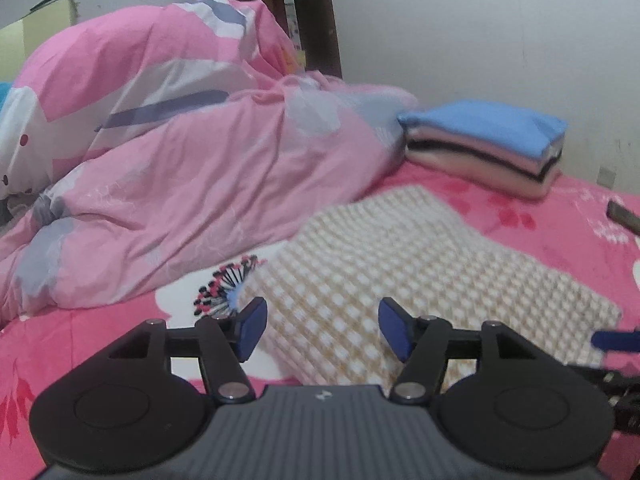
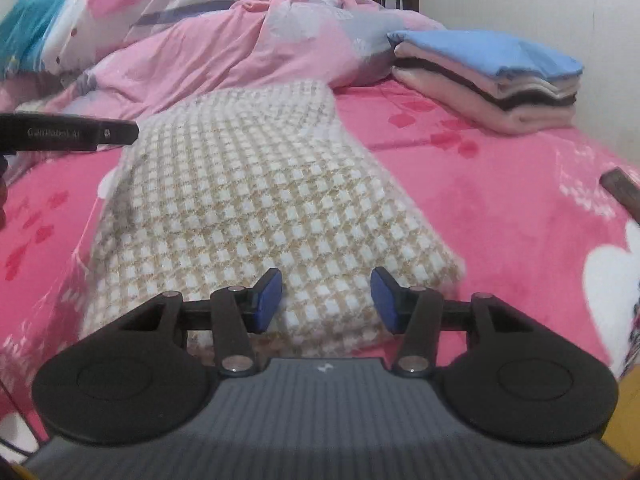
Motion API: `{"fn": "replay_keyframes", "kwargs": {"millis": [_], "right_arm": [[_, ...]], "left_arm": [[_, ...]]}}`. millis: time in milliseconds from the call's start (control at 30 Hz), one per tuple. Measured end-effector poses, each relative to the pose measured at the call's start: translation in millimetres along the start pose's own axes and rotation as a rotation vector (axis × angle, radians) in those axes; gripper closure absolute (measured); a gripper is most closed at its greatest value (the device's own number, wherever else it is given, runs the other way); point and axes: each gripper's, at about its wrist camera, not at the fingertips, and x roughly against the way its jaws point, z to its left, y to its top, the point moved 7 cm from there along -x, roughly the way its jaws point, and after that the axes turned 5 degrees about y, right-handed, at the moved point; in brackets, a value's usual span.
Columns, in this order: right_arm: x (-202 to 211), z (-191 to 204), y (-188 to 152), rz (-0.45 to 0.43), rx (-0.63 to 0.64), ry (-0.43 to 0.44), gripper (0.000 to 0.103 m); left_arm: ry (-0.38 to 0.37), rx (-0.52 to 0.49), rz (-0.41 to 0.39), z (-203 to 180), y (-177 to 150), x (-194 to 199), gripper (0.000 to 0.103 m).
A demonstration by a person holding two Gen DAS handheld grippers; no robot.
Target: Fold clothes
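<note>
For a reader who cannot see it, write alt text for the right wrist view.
A folded beige-and-white checked garment lies on a pink bedspread, with the right gripper open over its near edge. Behind are a rumpled pink duvet and a stack of folded clothes.

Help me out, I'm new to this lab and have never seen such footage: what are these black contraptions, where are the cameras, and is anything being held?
Each picture comes from a camera mounted on a hand-held gripper, a two-fingered clamp that a person carries, one in each hand. The camera looks forward along the fingers. One picture shows the left gripper, the other the right gripper. Both have blue pads standing apart with nothing between them, so nothing is held. Below them, on a pink bedsheet, lies a folded checked garment. Behind it sits a crumpled pink duvet, and to the right a stack of folded clothes with a blue piece on top.
</note>
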Motion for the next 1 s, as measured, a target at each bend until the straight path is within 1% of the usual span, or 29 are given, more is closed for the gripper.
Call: {"fn": "replay_keyframes", "kwargs": {"millis": [133, 200, 300, 400, 467, 533, 667, 733, 1000], "right_arm": [[15.0, 1.9, 21.6, -0.08, -0.02, 0.025, 0.054], [17.9, -1.2, 31.5, -0.114, -0.015, 0.008, 0.054], [17.4, -9.9, 37.2, -0.134, -0.041, -0.002, 0.054], [1.5, -19.1, 36.3, -0.128, -0.06, -0.03, 0.054], [-14.3, -22.9, 27.8, -0.084, -0.053, -0.06, 0.054], [-24.8, -23.7, 18.7, -0.057, -0.037, -0.071, 0.054], [-26.9, -20.2, 16.5, -0.06, -0.014, -0.082, 0.054], [-26.8, -21.0, 16.1, -0.059, -0.013, -0.075, 0.054], [-25.5, -19.5, 13.8, -0.068, 0.001, -0.074, 0.053]], "left_arm": [[0.003, -0.015, 0.019, -4.8, -5.9, -1.1, 0.035], [0.004, -0.02, 0.029, -7.5, -8.0, -0.9, 0.035], [0.007, -0.027, 0.038, -10.9, -10.8, -0.7, 0.032], [0.016, -0.038, 0.04, -13.9, -13.5, -0.3, 0.03], [0.02, -0.044, 0.039, -15.2, -13.8, 0.3, 0.028], [0.019, -0.043, 0.042, -15.4, -13.8, 0.2, 0.027], [0.025, -0.046, 0.046, -14.4, -12.6, -0.9, 0.024], [0.027, -0.044, 0.048, -14.6, -12.2, -1.0, 0.023], [0.029, -0.04, 0.047, -13.6, -12.2, 1.0, 0.023]]}}
